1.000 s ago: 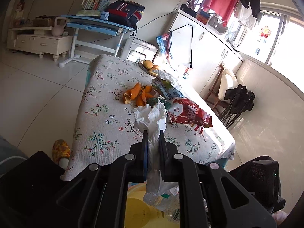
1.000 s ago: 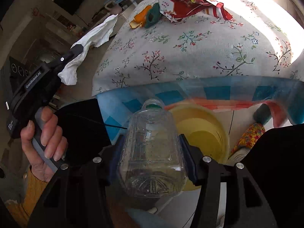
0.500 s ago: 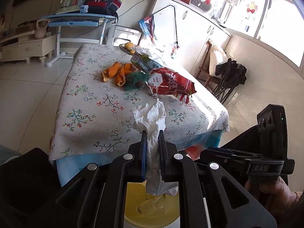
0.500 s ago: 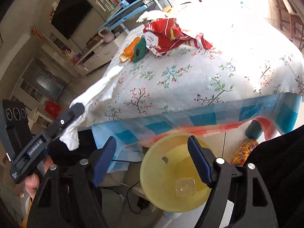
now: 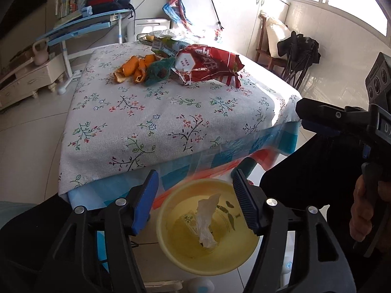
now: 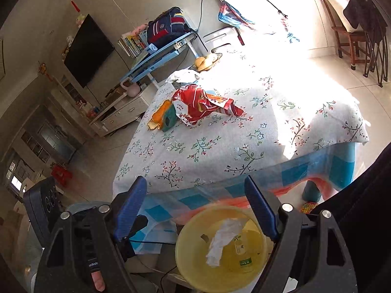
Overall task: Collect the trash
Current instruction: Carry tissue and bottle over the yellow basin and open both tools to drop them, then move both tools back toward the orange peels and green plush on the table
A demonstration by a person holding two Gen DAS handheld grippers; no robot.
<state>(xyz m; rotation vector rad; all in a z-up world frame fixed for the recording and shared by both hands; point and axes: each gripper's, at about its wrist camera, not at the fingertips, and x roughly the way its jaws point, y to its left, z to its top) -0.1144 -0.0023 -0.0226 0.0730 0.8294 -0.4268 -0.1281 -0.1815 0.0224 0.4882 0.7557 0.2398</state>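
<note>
Both claws are held spread wide with nothing gripped. Right under the left claw (image 5: 195, 202) a yellow bin (image 5: 171, 249) is seen on the floor, with a crumpled tissue (image 5: 207, 219) and a clear bottle (image 6: 240, 251) inside. The right claw (image 6: 200, 210) is hung over the same bin. Further ahead on the bench (image 5: 158, 122), orange peels (image 5: 133, 69) and a red wrapper (image 5: 210, 64) are left.
</note>
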